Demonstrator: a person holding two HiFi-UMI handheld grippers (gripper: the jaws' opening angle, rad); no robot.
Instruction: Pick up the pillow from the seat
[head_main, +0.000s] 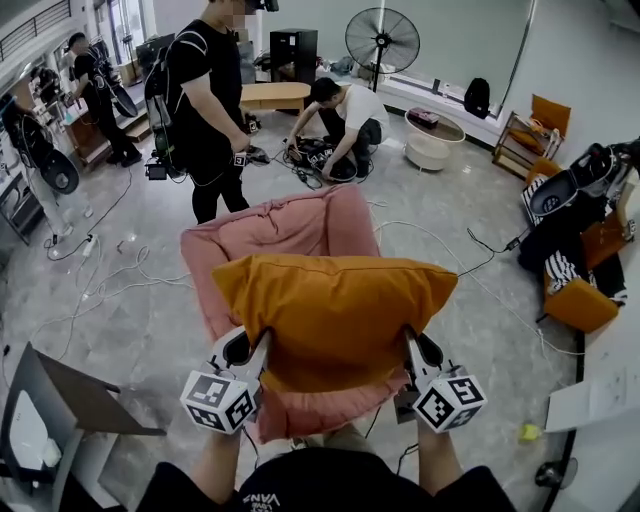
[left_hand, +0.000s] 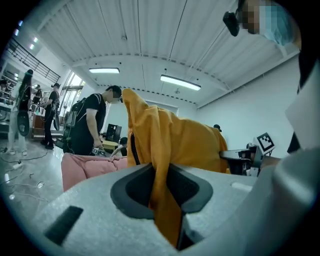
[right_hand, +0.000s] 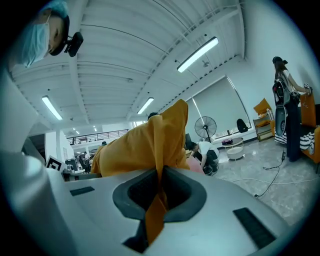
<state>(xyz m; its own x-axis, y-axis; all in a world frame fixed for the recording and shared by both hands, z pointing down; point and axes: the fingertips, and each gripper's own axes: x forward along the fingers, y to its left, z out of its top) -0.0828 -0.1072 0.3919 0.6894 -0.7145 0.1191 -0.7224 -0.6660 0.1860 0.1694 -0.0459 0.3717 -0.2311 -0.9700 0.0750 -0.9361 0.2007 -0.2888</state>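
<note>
Orange pillow (head_main: 335, 315): held in front of the person, over the pink seat (head_main: 290, 225), and covering most of the seat cushion in the head view. The seat back shows above and behind the pillow's top edge. Whether the pillow's underside touches the cushion cannot be told.

Left gripper (head_main: 258, 348): at the pillow's near left corner. In the left gripper view the jaws are narrow and pinch a fold of orange fabric, which runs down between the pads. The rest of the pillow rises above the jaws.

Right gripper (head_main: 412, 345): at the near right corner. In the right gripper view the jaws are nearly together and clamp a thin strip of the same fabric. The pillow's bulk stands up just beyond them.

The two grippers are roughly level, with the pillow spanning between them. Marker cubes face the head camera.

Surroundings:
- Grey tiled floor (head_main: 150, 300) with white cables lying around the seat.
- A standing person in black (head_main: 205, 110) beyond the seat.
- A crouching person in a white shirt (head_main: 345, 115) further back.
- A standing fan (head_main: 382, 40) near the far wall.
- A round white table (head_main: 433, 145) to its right.
</note>
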